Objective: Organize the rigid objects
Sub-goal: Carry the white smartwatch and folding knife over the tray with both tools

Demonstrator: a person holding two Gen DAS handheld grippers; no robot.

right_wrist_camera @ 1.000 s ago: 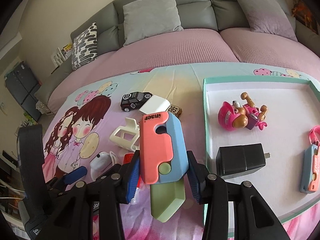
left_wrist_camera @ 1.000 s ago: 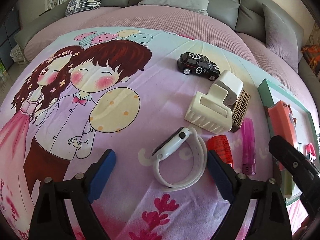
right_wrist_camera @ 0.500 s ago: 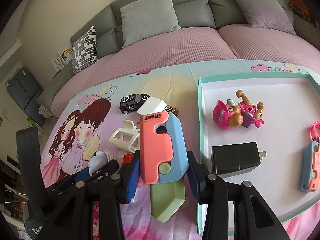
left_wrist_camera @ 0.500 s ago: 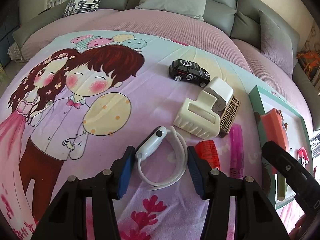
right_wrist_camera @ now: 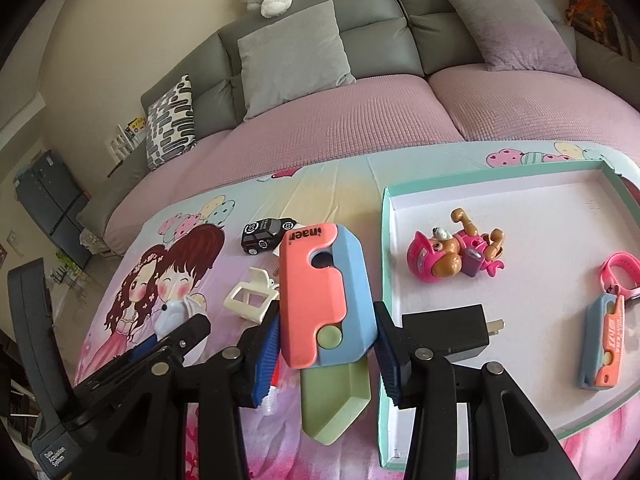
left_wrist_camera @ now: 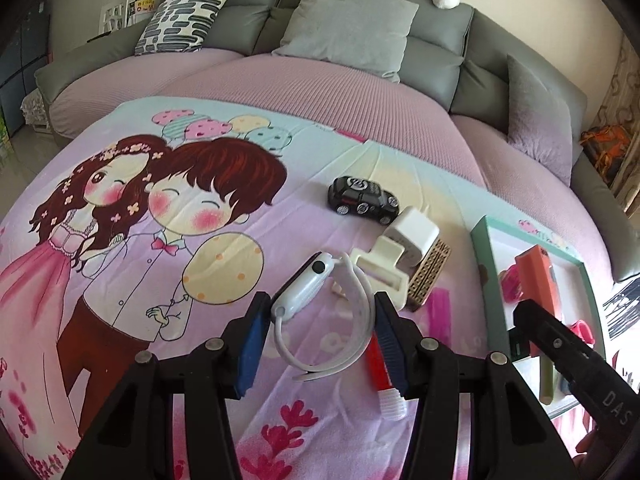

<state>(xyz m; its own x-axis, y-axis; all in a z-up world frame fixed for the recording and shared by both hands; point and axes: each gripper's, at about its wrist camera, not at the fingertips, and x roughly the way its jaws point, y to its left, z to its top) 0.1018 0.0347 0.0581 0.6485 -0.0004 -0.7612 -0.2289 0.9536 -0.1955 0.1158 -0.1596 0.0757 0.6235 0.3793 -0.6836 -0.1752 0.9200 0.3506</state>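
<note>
My left gripper (left_wrist_camera: 320,344) is shut on a white smartwatch (left_wrist_camera: 316,300), its blue pads (left_wrist_camera: 252,344) pressing the watch case and strap, lifted just off the cartoon-print cloth. My right gripper (right_wrist_camera: 326,354) is shut on a pink and blue toy knife (right_wrist_camera: 324,292) whose green blade points down, held left of the teal-rimmed white tray (right_wrist_camera: 386,240). In the tray lie a pink pup toy (right_wrist_camera: 452,258), a black charger (right_wrist_camera: 444,332), a small blue and orange toy knife (right_wrist_camera: 604,348) and a pink watch (right_wrist_camera: 620,272).
On the cloth beside the tray (left_wrist_camera: 484,248) lie a black toy car (left_wrist_camera: 362,200), a white charger (left_wrist_camera: 414,236), a cream hair clip (left_wrist_camera: 384,272), a patterned brown box (left_wrist_camera: 432,276), a pink lighter (left_wrist_camera: 436,304) and a red tube (left_wrist_camera: 380,364). A grey sofa with cushions stands behind.
My left gripper's jaws went from wide open around the watch to shut on it, then rose with it. My right gripper kept its hold on the toy knife and shifted a little.
</note>
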